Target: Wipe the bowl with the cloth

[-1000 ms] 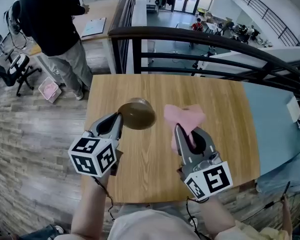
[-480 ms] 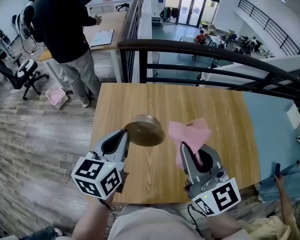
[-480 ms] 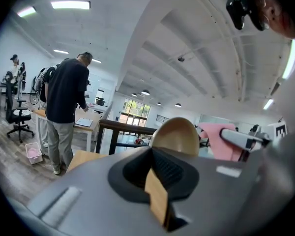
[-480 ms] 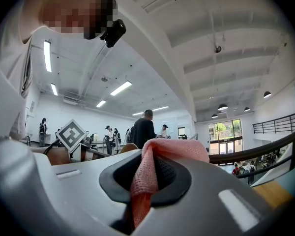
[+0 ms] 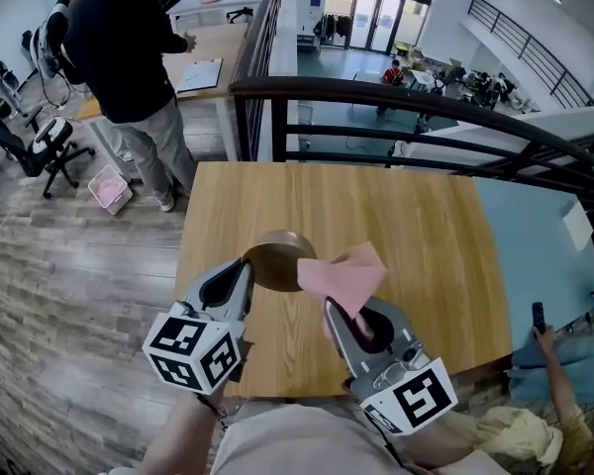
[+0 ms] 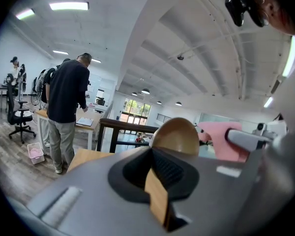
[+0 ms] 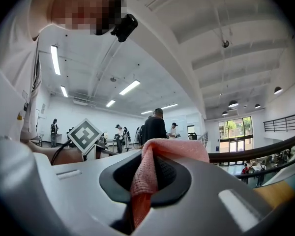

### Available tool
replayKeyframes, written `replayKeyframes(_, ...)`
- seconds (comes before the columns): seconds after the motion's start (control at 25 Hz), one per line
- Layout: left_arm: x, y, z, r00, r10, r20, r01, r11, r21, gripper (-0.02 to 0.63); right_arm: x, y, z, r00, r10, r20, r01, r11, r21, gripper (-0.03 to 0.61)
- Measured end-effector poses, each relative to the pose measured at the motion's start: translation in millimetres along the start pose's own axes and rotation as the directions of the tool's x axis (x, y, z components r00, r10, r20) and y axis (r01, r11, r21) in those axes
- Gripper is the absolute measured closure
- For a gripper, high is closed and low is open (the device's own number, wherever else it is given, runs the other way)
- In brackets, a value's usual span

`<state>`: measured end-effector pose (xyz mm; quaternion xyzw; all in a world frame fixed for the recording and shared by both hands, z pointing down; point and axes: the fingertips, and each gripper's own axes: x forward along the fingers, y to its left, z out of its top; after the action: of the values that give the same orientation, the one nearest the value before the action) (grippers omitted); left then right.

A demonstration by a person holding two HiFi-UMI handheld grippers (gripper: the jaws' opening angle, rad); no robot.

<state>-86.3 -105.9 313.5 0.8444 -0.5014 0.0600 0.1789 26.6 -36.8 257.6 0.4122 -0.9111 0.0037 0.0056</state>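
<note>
Left gripper (image 5: 243, 270) pinched shut on bowl (image 5: 275, 257) rim, bowl held above table (image 5: 426, 226). Right gripper (image 5: 345, 315) clamped on cloth (image 5: 343, 275), cloth just beside bowl (contact unclear). Step, I judge: setting cloth to bowl. Next: press cloth inside, rub round, keep rim grip firm.

Ceiling strip lamps (image 7: 56, 58) are lighting everything brightly and evenly; both tool views are bending and darkening at their corners, the left tool (image 6: 151, 151) blurring close up.
</note>
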Motion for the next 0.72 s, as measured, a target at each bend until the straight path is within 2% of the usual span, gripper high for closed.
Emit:
replayKeyframes(0.2,1,-12,3,1.0,-0.005,0.008,0.005,1.0,0.028,0.609,16,14,-5,0.999,0.034,-0.032,-0.035,0.999,-0.011,0.563)
replayKeyframes(0.72,-3,-32,1,1.0,-0.001,0.025,-0.002,0.993,0.12,0.609,61,22,-39,0.981,0.012,-0.195,-0.025,0.998,-0.065,0.563)
